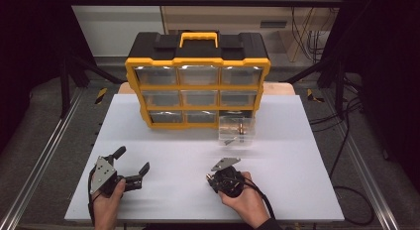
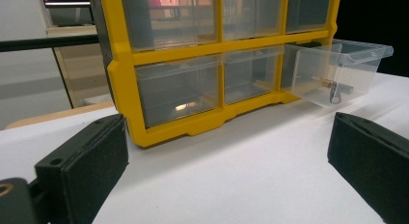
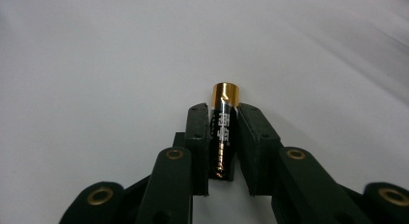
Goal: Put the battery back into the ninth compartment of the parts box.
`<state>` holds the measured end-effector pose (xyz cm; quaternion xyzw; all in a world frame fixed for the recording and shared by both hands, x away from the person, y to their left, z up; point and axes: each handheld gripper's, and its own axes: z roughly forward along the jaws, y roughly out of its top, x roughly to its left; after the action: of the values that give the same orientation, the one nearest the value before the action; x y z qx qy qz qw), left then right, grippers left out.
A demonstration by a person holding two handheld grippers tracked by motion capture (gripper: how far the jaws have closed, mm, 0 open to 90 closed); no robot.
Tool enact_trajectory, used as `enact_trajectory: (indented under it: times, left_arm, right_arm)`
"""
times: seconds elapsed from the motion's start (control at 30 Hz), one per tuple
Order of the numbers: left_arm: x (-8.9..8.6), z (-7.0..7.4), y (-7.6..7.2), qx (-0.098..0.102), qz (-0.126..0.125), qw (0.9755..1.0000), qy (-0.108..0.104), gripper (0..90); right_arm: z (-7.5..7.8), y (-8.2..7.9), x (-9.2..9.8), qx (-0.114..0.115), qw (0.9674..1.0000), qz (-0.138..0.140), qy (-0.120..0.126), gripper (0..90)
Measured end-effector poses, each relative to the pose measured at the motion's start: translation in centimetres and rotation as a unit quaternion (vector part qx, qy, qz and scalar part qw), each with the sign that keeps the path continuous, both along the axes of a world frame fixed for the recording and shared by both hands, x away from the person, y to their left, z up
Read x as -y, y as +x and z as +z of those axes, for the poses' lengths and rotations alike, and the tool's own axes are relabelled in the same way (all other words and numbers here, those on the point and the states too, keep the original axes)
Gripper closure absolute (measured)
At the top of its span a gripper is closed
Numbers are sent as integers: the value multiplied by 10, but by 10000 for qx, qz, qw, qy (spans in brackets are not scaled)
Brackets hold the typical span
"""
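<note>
Tabletop (image 1: 163, 190) white, organizer (image 1: 198, 86) at back

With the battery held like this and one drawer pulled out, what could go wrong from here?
1. The right gripper pinches the battery along its smooth round sides, so it may slip out or twist.
2. The clear drawer stands out from the yellow organizer at the bottom right; a careless approach might knock it out.
3. The open left gripper may drag its cable across the table.

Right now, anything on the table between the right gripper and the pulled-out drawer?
Nothing: in the high view, bare white table separates the right gripper, shut on a battery, from the clear drawer.
</note>
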<state>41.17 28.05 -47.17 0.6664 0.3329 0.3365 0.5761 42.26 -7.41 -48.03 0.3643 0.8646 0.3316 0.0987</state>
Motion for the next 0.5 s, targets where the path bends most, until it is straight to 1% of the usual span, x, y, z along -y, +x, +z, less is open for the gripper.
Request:
enact_trajectory:
  times: [0.17, 0.27, 0.3, 0.37, 0.5]
  left_arm:
    - [0, 0, 0, 2, 6, 10000, -2, 3]
    - [-2, 0, 0, 2, 24, 10000, -21, 3]
    - [-2, 0, 0, -2, 33, 10000, -33, 3]
    - [-2, 0, 0, -5, 39, 10000, -39, 3]
    - [0, 0, -1, 12, 34, 10000, -4, 3]
  right_arm:
    - [0, 0, 1, 9, 10000, -5, 23, 767]
    - [-1, 0, 2, 54, 9999, -51, 67, 767]
    - [-1, 1, 3, 75, 9999, -86, 120, 768]
    - [1, 4, 9, 43, 9996, -152, 230, 768]
    - [7, 10, 23, 90, 9984, -342, 450, 767]
